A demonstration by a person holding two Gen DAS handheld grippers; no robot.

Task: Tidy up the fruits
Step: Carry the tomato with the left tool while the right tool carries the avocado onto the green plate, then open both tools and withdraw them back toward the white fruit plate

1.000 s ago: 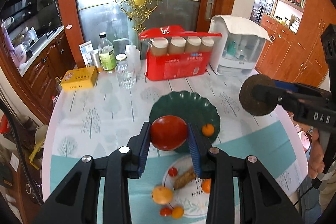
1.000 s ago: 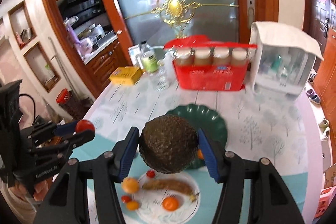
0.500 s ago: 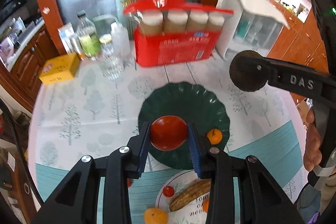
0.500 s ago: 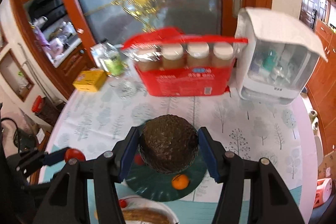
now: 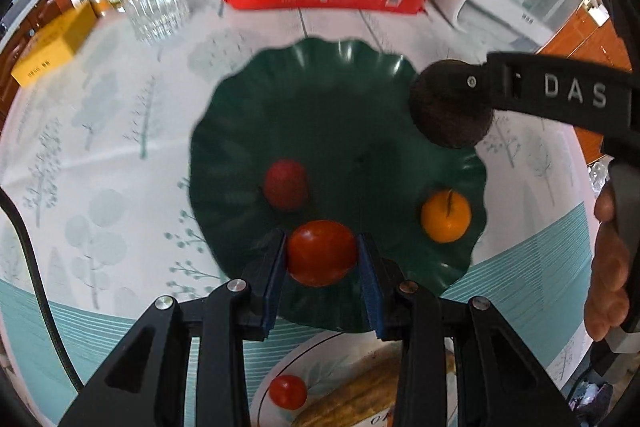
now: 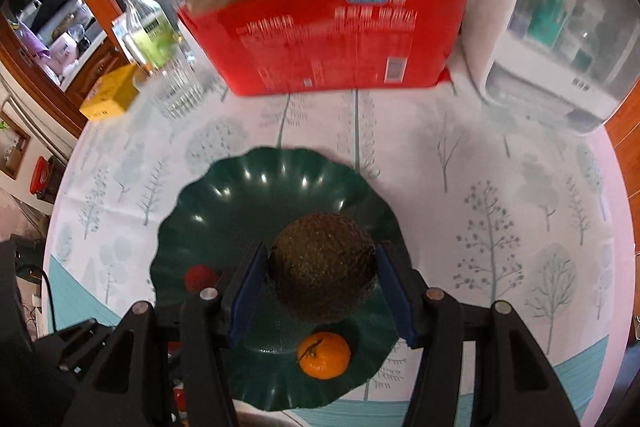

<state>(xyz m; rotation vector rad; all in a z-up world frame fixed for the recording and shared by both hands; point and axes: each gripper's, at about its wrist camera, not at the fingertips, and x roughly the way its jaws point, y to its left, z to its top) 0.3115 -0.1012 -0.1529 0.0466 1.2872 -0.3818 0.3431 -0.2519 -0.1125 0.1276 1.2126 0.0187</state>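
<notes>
My left gripper (image 5: 322, 259) is shut on a red tomato (image 5: 322, 258), held low over the near edge of the dark green scalloped plate (image 5: 320, 99). A small dark red fruit (image 5: 285, 183) and a small orange (image 5: 445, 215) lie on the plate. My right gripper (image 6: 322, 277) is shut on a dark rough avocado (image 6: 323, 267), held over the plate (image 6: 240, 199); the avocado also shows in the left wrist view (image 5: 448, 107) at the plate's right rim. The orange (image 6: 324, 355) lies just below it.
A white plate (image 5: 344, 391) with a cherry tomato (image 5: 287, 391) and a long yellowish piece sits near me. Behind the green plate stand a red box of jars (image 6: 340, 39), a glass (image 5: 158, 11), a bottle (image 6: 150, 27), a yellow box (image 5: 52, 43) and a white container (image 6: 560, 39).
Both grippers have moved forward and down toward the green plate, each still holding its fruit. The plate now fills much more of both views.
</notes>
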